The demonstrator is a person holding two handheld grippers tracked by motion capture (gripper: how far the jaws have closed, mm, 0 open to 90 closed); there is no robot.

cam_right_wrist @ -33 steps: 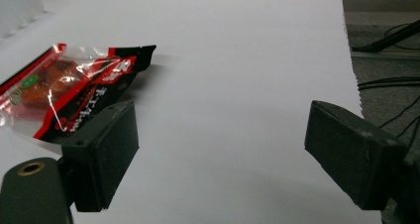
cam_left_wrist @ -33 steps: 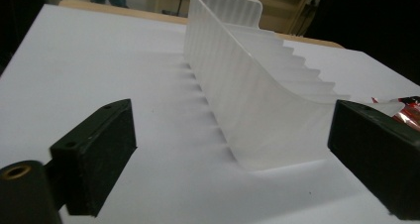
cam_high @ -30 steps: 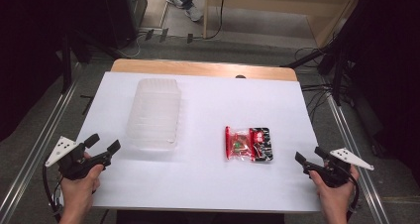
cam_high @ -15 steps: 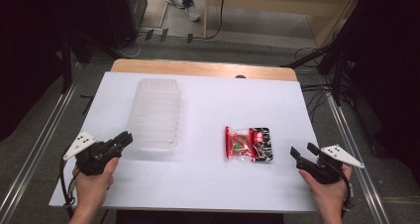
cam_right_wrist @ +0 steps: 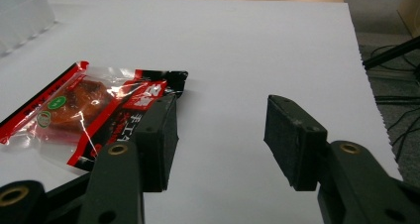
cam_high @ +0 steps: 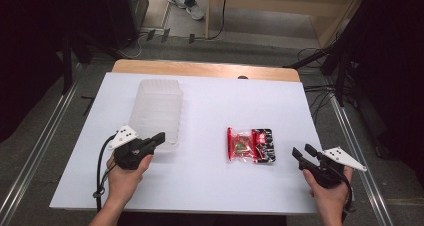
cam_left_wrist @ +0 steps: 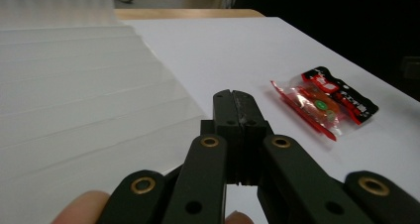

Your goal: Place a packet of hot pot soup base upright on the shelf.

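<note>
On the white bench (cam_high: pixel 210 186) there is one snack packet (cam_high: pixel 251 145), red and black with a clear window, and one clear plastic container (cam_high: pixel 156 111) with a ribbed top. There are two claws, one in each hand.

Taking the snack packet as the landmark: it lies flat on the right half of the bench, and nothing touches it. The container stands well apart to the left of the packet and a little farther from the person. The left claw (cam_high: pixel 158 137) is also to the left of the packet, just at the near edge of the container; whether it touches the container I cannot tell. Its jaws are pressed fully together, with nothing between them, as the left gripper view (cam_left_wrist: pixel 236 101) shows. The right claw (cam_high: pixel 301 150) is near the right end of the packet, a small gap apart from it. Its jaws have just been closing and now stand about half apart; in the right gripper view (cam_right_wrist: pixel 220 135) there is only bare bench between them, and the packet (cam_right_wrist: pixel 89 112) lies beside the left jaw.

Between the right claw and the packet nothing stands in the way. Beyond the bench, behind the packet, there is the wooden edge (cam_high: pixel 200 68), and cables (cam_high: pixel 325 88) on the floor.
</note>
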